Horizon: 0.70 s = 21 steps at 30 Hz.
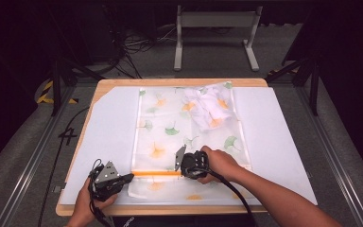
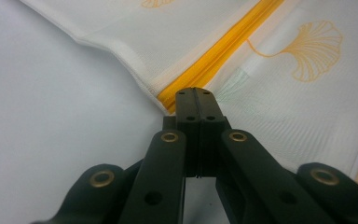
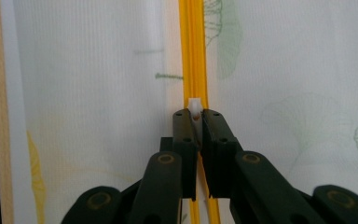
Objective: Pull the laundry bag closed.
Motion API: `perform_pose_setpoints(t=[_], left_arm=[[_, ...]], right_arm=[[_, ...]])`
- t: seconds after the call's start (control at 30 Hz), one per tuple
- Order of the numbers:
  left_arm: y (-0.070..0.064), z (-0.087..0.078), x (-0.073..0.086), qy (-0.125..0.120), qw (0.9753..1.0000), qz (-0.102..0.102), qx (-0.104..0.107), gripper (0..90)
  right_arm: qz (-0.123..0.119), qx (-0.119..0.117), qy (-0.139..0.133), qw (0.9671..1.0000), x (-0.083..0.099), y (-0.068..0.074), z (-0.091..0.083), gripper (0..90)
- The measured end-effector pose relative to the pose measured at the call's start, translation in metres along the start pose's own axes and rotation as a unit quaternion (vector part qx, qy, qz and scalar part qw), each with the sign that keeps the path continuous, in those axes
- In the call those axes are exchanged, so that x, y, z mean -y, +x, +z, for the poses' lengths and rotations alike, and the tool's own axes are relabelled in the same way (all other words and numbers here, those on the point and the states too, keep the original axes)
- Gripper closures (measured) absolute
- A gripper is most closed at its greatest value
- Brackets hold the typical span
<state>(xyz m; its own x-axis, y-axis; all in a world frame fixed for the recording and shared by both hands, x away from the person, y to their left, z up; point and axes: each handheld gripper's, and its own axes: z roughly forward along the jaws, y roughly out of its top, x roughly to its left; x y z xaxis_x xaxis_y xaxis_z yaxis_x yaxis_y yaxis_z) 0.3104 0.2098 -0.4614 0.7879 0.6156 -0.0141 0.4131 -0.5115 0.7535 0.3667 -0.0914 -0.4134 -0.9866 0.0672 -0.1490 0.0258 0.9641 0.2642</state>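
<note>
Lying flat on a white sheet [image 1: 108, 137] that covers most of the wooden counter [image 1: 170, 82], a thin, translucent mesh bag [image 1: 170, 137] printed with green and orange ginkgo leaves spreads lengthwise away from the person. A bright orange zipper [image 1: 156, 173] runs across its near end, its tape ribbed and slightly glossy against the fine woven mesh. A crumpled bundle of white cloth [image 1: 207, 109] with the same leaf print sits at the bag's far right corner; whether it lies inside the bag or on top is hard to tell.

The left gripper [image 1: 131, 177] has its black jaws pressed together on the bag's left edge, right at the end of the zipper [image 2: 223, 46], where the fabric corner puckers. The right gripper [image 1: 179, 165] is closed on the small white zipper pull [image 3: 195, 108], whose tip pokes out between the jaws over the orange track [image 3: 193, 56]; the pull's lower part is hidden between them.

In the high view, the right hand [image 1: 222, 163] covers part of its gripper, and the left hand [image 1: 87, 201] is cut off at the bottom edge.
</note>
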Motion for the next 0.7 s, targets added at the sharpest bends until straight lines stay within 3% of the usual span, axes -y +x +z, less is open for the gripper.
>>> perform_pose_setpoints(t=[0.27, 0.7], left_arm=[[0.0, 0.0, 0.0, -0.001, 1.0, 0.003, -0.002, 90.0], [-0.001, 0.0, 0.0, -0.002, 1.0, 0.003, -0.003, 90.0]], right_arm=[[0.003, 0.003, 0.006, 1.0, 0.012, 0.0, -0.004, 84.4], [0.035, 0.002, 0.008, 0.9994, 0.044, -0.004, -0.014, 84.4]])
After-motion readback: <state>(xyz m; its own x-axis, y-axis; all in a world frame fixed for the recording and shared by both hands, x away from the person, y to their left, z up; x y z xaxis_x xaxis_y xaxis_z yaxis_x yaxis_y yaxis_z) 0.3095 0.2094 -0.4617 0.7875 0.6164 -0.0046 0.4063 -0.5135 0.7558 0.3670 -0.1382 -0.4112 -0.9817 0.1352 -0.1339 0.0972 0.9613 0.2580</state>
